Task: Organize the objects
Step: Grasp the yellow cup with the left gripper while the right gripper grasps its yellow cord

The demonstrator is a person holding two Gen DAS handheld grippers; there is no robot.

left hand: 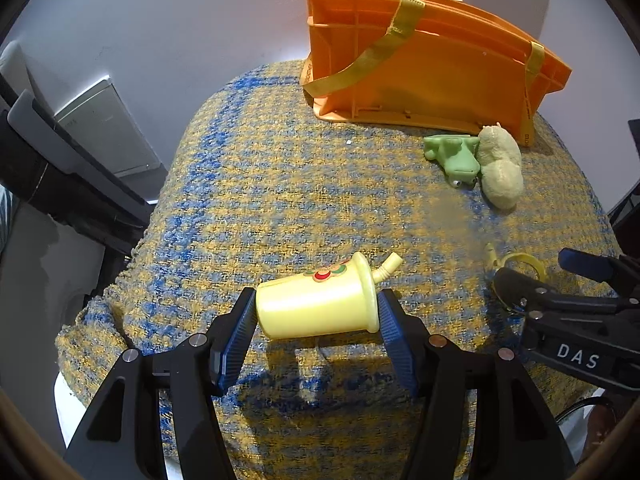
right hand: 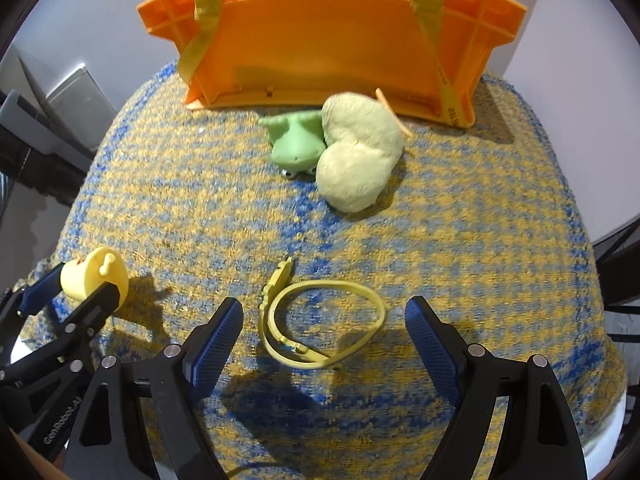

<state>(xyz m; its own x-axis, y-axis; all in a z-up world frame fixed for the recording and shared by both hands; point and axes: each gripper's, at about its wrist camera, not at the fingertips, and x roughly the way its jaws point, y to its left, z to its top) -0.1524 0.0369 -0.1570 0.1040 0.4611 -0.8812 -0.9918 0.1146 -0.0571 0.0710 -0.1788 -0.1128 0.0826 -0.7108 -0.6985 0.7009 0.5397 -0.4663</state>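
Two pickups underway: left gripper [left hand: 318,322] clamped the cup [left hand: 320,304]; right gripper [right hand: 324,340], jaws wide, straddled the band [right hand: 320,320]. Next: carry to bin [left hand: 432,68], upper frame.

Likely home: woven tablecloth [left hand: 280,184], toys, orange basket [left hand: 432,76]

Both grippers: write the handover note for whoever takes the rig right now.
Left gripper: shut on the yellow toy cup, held sideways just above the cloth.
Right gripper: open, straddling the yellow strap lying on the cloth.
Green frog toy and pale plush lie touching, in front of the orange basket.
Done: the cup is gripped. Left: by the look of it, all four items still need putting away, probably in the basket.
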